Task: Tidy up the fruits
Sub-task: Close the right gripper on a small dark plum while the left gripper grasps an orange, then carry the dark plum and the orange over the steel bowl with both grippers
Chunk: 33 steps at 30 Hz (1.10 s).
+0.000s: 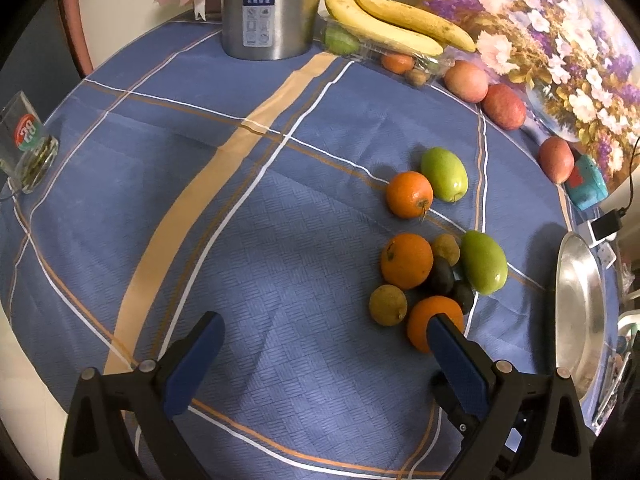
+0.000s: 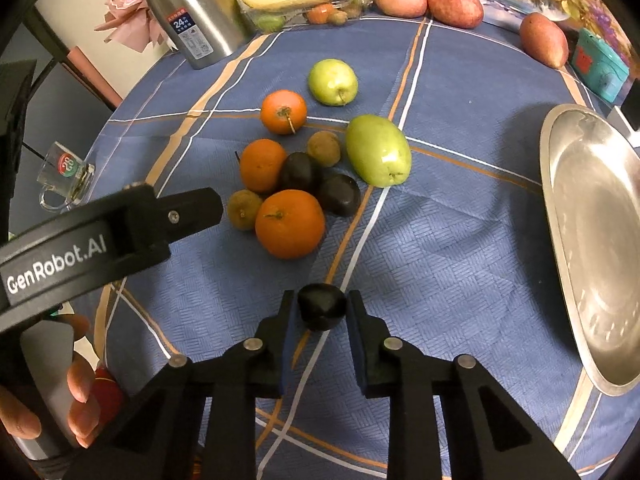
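now the left gripper (image 1: 324, 336) is spread wide over the woven blue cloth (image 1: 280, 240), a smooth orange (image 1: 424, 320) touching its right finger. the right gripper (image 2: 322, 308) pinches a glossy, roundish dark fruit (image 2: 322, 306), no clear long axis. the steel plate (image 2: 592, 240) lies to its right.

Round desk (image 1: 280, 200) under blue checked cloth with white and tan stripes. Floral painting (image 1: 552, 40) leans at far right edge. Pale wall (image 1: 120, 8) behind, pink paper flowers (image 2: 128, 12) near. Dim indoor light.
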Each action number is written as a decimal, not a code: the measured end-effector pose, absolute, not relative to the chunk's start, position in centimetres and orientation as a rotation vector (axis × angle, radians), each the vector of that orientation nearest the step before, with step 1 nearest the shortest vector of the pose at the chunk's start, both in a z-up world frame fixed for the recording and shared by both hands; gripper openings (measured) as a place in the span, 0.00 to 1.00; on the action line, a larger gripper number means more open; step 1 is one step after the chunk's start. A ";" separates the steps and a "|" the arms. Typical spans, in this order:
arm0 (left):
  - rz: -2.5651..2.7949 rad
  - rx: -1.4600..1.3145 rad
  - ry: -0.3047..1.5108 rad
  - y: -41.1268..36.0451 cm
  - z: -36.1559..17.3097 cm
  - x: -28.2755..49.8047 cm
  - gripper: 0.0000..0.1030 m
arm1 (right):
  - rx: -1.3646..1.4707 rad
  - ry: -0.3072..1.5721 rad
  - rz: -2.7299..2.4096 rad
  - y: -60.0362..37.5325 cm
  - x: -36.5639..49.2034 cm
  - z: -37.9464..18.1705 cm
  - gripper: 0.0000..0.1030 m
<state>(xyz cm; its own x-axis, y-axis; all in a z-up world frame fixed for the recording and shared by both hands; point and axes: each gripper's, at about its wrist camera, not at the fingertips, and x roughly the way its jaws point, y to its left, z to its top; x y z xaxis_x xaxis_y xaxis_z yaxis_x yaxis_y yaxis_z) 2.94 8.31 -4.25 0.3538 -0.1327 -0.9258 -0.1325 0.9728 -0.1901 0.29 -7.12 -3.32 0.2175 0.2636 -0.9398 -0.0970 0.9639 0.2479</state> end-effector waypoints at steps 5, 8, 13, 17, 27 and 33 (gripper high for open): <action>-0.014 -0.282 1.197 8.7 -3.9 2.7 0.95 | 0.167 1.304 0.245 -7.7 0.3 -2.5 0.24; -0.028 -0.288 1.195 8.5 -3.7 2.7 0.93 | 0.192 1.296 0.216 -8.5 0.4 -2.2 0.24; -0.068 -0.268 1.201 7.1 -3.7 3.1 0.87 | 0.237 1.277 0.162 -10.6 0.3 -1.6 0.24; -0.119 -0.236 1.212 5.7 -3.7 3.4 0.82 | 0.274 1.264 0.111 -12.3 0.3 -1.3 0.24; -0.217 -0.196 1.224 2.8 -3.9 3.8 0.51 | 0.340 1.258 0.004 -15.6 -0.1 -0.9 0.24; -0.242 -0.119 1.233 0.9 -4.1 3.9 0.41 | 0.351 1.252 -0.002 -16.2 -0.4 -0.7 0.24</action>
<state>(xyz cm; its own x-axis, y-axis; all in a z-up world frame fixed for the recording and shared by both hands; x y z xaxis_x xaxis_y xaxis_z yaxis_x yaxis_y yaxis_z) 3.88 0.87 -4.08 0.3099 -0.2466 -0.9182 0.1182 0.9683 -0.2201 -0.38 -16.23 -0.67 0.3207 0.1893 -0.9281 0.1918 0.9466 0.2593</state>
